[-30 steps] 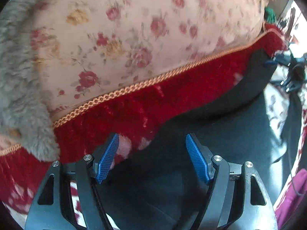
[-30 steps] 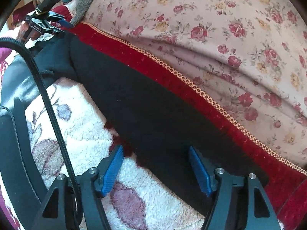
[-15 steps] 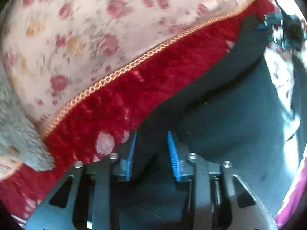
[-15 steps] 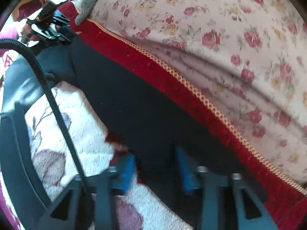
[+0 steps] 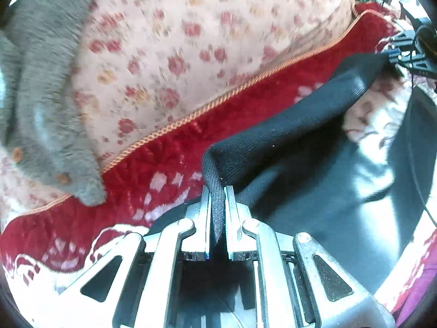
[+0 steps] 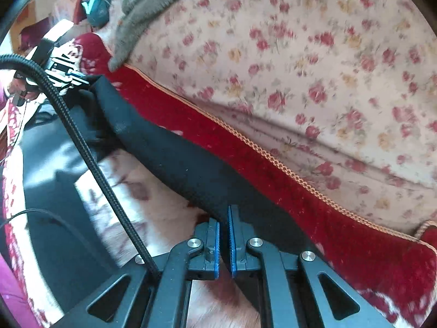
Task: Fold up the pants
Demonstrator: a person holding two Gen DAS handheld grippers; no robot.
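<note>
Near the bed's red blanket (image 5: 164, 169) edge — left gripper (image 5: 218, 191) pinching black pants (image 5: 286, 136), right gripper (image 6: 224, 216) clamped on the same pants' edge.

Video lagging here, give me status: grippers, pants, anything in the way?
Left hand-held gripper shut on black pants edge. Right hand-held gripper shut on the same edge, stretched between them. Grey fuzzy garment lies beside, clear of the pants.
</note>
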